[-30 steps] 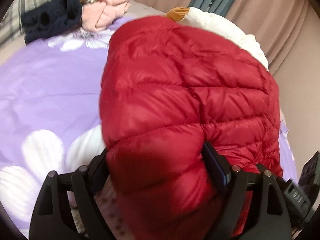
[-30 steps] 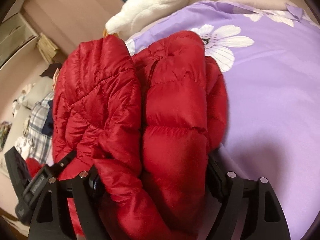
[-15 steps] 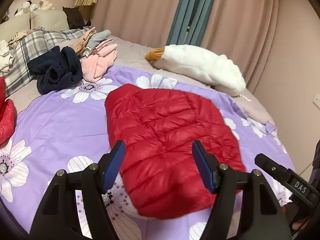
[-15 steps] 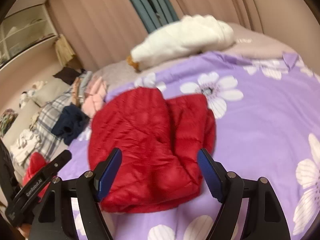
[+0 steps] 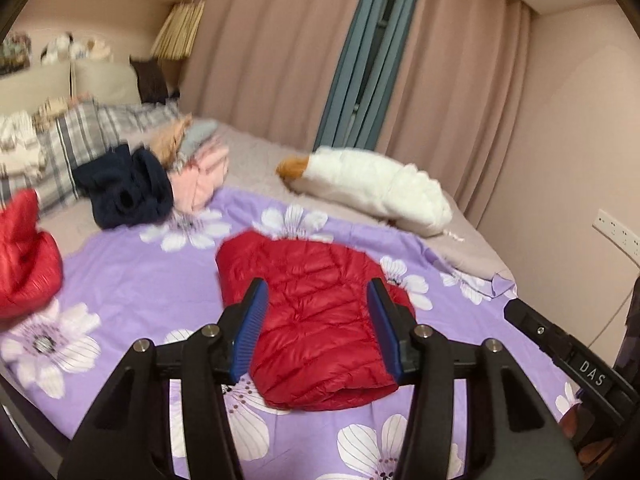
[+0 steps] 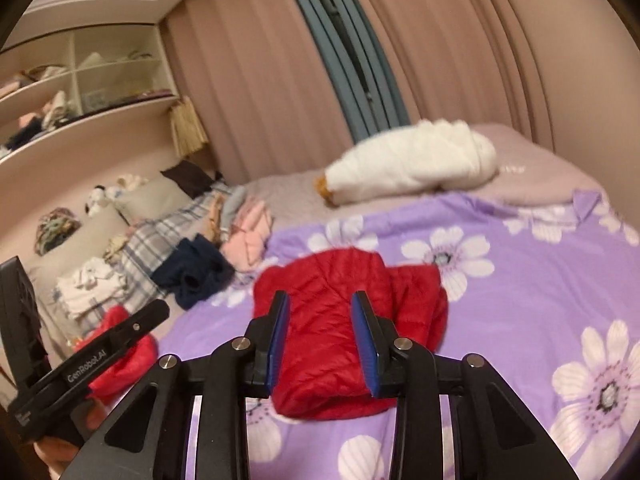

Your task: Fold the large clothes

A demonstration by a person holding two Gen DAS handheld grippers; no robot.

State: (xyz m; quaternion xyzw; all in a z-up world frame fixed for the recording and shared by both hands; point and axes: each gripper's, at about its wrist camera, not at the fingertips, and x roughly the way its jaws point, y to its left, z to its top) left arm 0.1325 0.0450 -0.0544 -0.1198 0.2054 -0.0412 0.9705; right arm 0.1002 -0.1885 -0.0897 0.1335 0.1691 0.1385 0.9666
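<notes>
A red quilted puffer jacket (image 5: 316, 320) lies folded on the purple floral bedspread (image 5: 132, 280); it also shows in the right wrist view (image 6: 340, 320). My left gripper (image 5: 318, 328) is open and empty, held above and back from the jacket. My right gripper (image 6: 322, 336) is open and empty, also raised clear of the jacket. The left gripper's body (image 6: 92, 360) shows at the lower left of the right wrist view. The right gripper's body (image 5: 568, 352) shows at the lower right of the left wrist view.
A second red garment (image 5: 24, 256) lies at the bed's left edge. A navy garment (image 5: 128, 192), pink clothes (image 5: 200, 176) and a plaid blanket (image 5: 80, 140) are piled far left. A white plush goose (image 5: 372, 188) lies at the far side. Shelves (image 6: 80, 80) and curtains (image 6: 440, 40) stand behind.
Both grippers let go of the red jacket, which now lies folded on the bed. Both grippers opened, rose and drew back from it.
</notes>
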